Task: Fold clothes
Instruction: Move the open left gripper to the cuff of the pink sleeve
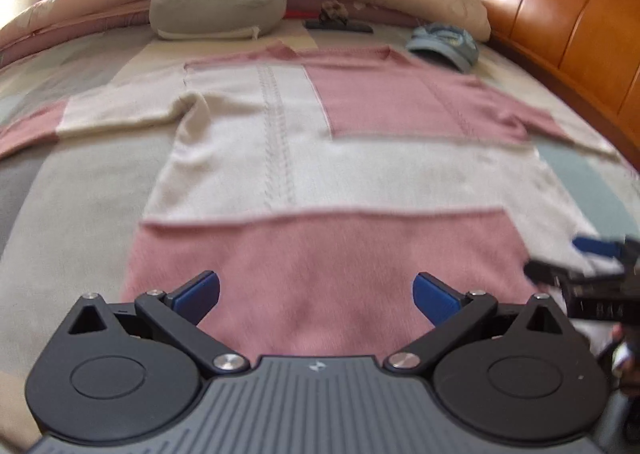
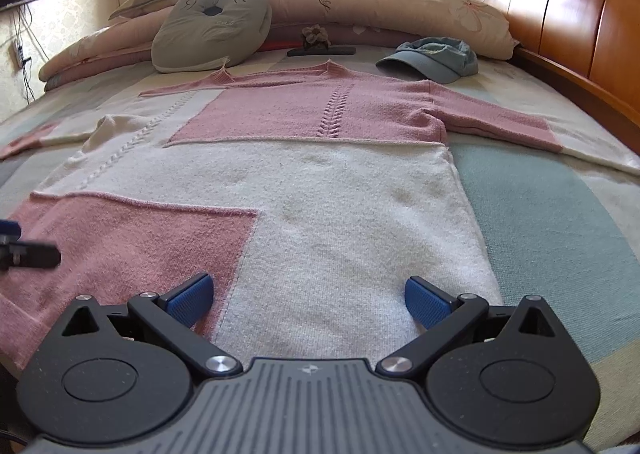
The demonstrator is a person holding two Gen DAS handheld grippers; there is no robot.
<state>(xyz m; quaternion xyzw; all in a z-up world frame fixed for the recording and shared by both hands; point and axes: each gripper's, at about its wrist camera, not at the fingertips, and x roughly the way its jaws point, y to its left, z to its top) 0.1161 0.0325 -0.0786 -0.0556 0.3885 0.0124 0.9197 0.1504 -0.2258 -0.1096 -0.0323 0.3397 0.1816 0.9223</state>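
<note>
Pink and white sweater [image 2: 304,174] lies flat on the bed [image 2: 560,222].
The left gripper [image 1: 316,294] and right gripper [image 2: 308,296] are both wide open over its bottom edge, holding nothing.

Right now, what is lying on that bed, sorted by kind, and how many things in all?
Sweater, pink and cream, spread flat: 1
Cap, blue: 1
Cushion, grey with a stitched face: 1
Hair clip, dark with a brown flower: 1
Folded quilts and pillows at the far end: a pile; exact number unclear
Total: 4, plus the pile
</note>
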